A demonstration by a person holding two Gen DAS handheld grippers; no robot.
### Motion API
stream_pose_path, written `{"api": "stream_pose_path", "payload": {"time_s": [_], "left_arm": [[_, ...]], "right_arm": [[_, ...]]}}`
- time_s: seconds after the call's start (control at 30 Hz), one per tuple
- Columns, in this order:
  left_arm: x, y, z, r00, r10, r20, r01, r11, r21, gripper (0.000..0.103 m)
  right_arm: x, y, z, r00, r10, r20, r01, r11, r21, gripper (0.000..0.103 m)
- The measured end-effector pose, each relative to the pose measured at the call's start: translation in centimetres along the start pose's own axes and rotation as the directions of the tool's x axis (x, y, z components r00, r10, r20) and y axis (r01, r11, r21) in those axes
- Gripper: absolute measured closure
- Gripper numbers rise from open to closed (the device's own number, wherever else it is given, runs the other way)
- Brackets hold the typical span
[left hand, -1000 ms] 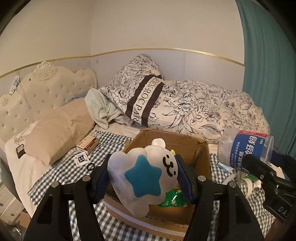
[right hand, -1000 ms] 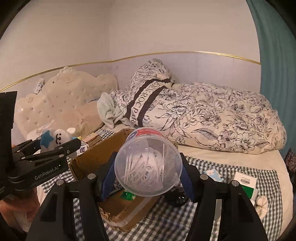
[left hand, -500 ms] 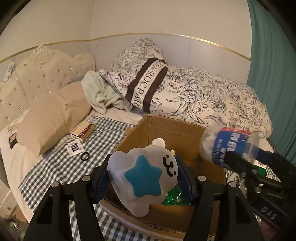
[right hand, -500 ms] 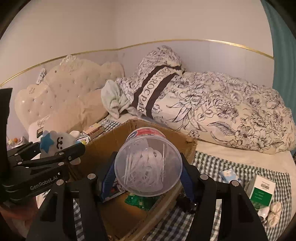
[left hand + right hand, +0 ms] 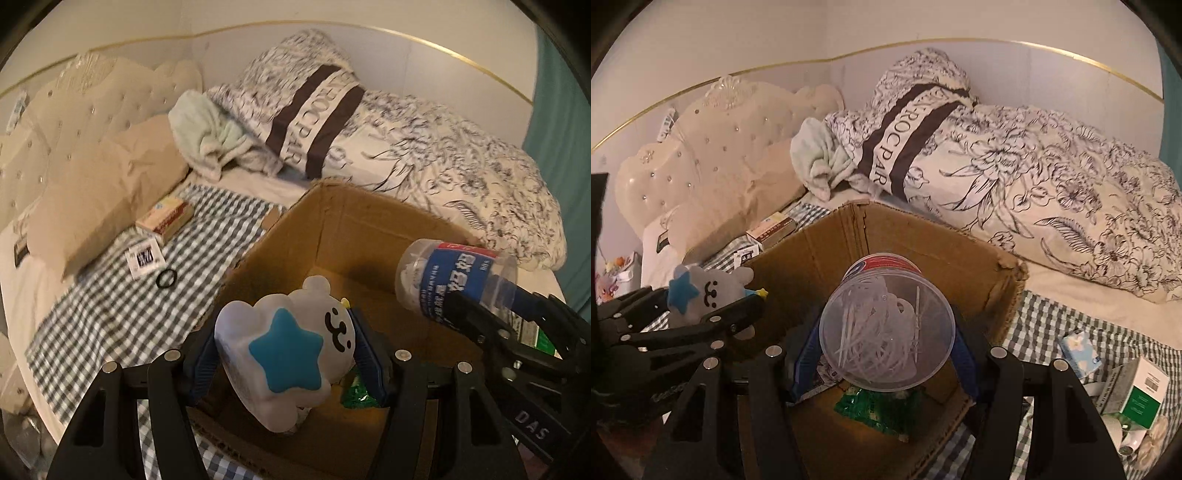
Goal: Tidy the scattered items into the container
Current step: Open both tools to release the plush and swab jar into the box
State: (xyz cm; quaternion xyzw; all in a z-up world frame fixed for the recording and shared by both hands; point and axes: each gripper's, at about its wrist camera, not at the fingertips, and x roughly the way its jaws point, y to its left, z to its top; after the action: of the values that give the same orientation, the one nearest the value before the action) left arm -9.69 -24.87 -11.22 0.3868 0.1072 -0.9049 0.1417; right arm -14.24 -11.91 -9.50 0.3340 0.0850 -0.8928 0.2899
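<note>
One box: open brown cardboard box (image 5: 923, 236) on the bed, green packet (image 5: 879, 410) inside
Toy: white plush, blue star (image 5: 284, 350), over box, left fingers (image 5: 364, 354) clamped on it
Tub: clear plastic tub (image 5: 886, 332), white sticks inside, over box, right fingers (image 5: 962, 363) gripping it

The label on the plastic tub (image 5: 456, 280) is too blurry to read, the plush toy (image 5: 284, 354) and tub cover most of the cardboard box (image 5: 923, 236) floor, and the green packet (image 5: 879, 410) only half shows, can't tell what it is
</note>
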Motion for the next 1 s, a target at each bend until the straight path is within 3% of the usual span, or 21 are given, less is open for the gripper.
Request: {"api": "stream_pose_path", "payload": {"time_s": [0.33,0.47,0.57,1.0], "left_arm": [[2.1,-0.1,-0.1,0.999,0.026,-0.048,-0.026,1.0,-0.005,0.037],[1.8,0.0,0.0,0.999,0.034,-0.038,-0.034,0.999,-0.012,0.022],[1.6,0.1,0.0,0.999,0.017,-0.037,-0.018,1.0,-0.021,0.019],[-0.9,0.0,0.3,0.999,0.032,0.01,-0.032,0.999,-0.014,0.019]], "right_arm": [[1.8,-0.7,-0.4,1.0,0.011,-0.027,-0.01,1.0,0.023,0.041],[1.4,-0.5,-0.3,1.0,0.0,-0.002,0.001,1.0,0.02,0.037],[0.6,-0.8,-0.1,0.999,-0.013,0.037,0.011,0.999,0.04,0.03],[-2.3,-1.2,-0.4,0.996,-0.035,0.079,0.031,0.998,0.057,0.03]]}}
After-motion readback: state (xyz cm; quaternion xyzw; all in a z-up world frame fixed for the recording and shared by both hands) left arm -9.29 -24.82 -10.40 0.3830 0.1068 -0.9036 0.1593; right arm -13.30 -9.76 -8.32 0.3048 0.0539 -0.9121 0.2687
